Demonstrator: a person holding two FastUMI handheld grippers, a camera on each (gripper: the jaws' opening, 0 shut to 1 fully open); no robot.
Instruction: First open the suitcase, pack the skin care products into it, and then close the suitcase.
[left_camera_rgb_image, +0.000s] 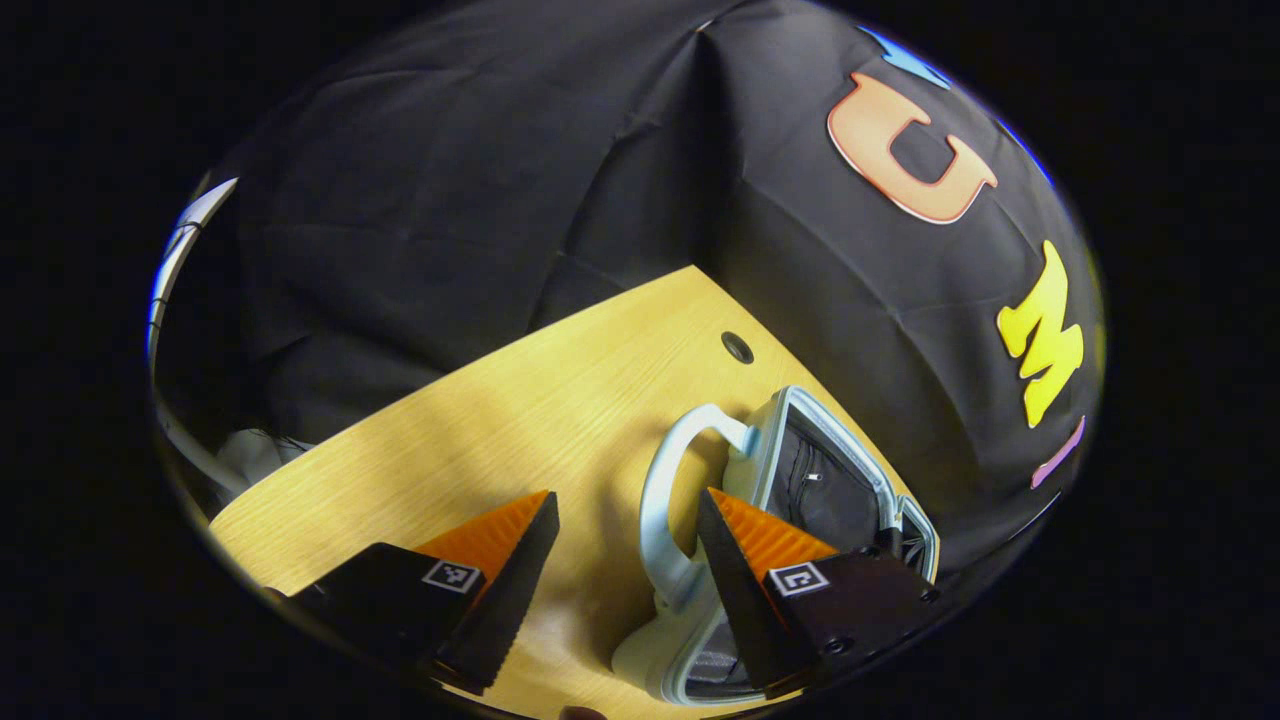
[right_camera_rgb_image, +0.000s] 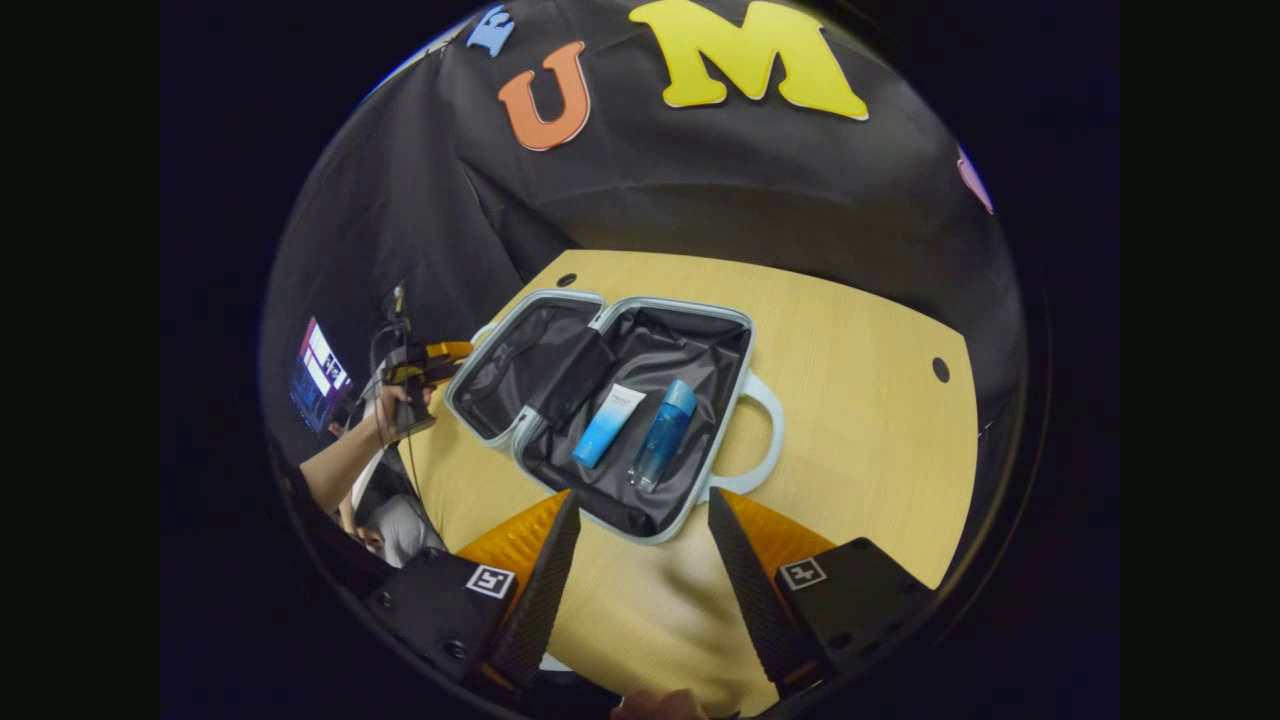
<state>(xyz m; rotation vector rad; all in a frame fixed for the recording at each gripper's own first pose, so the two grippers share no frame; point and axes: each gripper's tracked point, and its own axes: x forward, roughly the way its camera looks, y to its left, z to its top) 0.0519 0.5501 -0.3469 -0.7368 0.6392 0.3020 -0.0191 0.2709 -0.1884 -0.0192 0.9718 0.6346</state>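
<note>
A pale blue suitcase lies open flat on the wooden table, its dark lining showing in both halves. In the right half lie a white-and-blue tube and a blue bottle, side by side. My right gripper stands open just in front of the case's near edge, nothing between its fingers. My left gripper is open beside the left half of the suitcase, close to its curved handle. In the right gripper view a hand holds the left gripper at the case's left edge.
The table has round cable holes at the far right and back left. A lit screen stands off the table's left side. A second handle sticks out on the case's right.
</note>
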